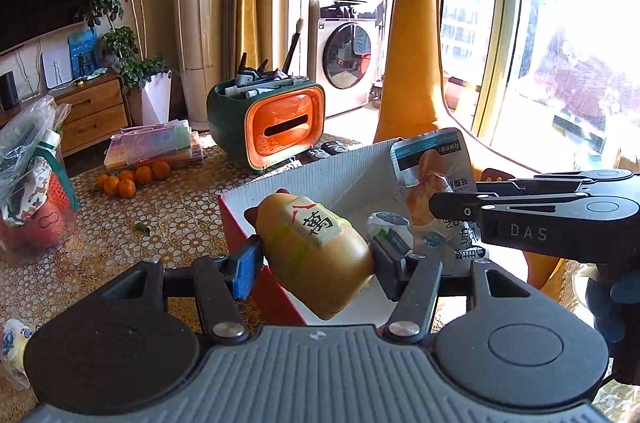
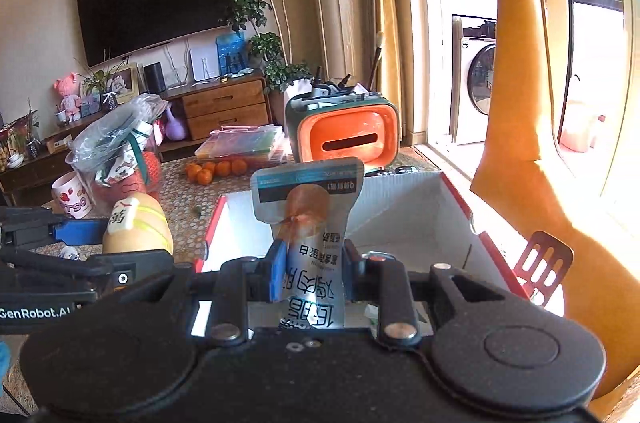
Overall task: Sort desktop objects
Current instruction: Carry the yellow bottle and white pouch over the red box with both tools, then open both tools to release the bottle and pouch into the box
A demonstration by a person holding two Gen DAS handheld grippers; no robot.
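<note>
- my left hand-held gripper [image 1: 316, 259] is clamped on the tan squishy toy with a mahjong tile on top [image 1: 312, 247], which hangs over the near left corner of the white-lined red box [image 1: 280, 183].
- my right hand-held gripper [image 2: 312, 275] is pinched tight on the silver snack pouch [image 2: 308, 223], held upright above the box's open inside [image 2: 400, 215].
- the two grippers sit close side by side; the box walls rise near both loads.
- open bench [image 1: 180, 207] lies left of the box, out to the oranges [image 1: 132, 179] and the orange tissue holder [image 1: 276, 127].
- a small wrapped item [image 1: 388, 227] in the box is partly hidden, and i cannot identify it.
- the pouch's lower end is hidden behind the gripper body.
</note>
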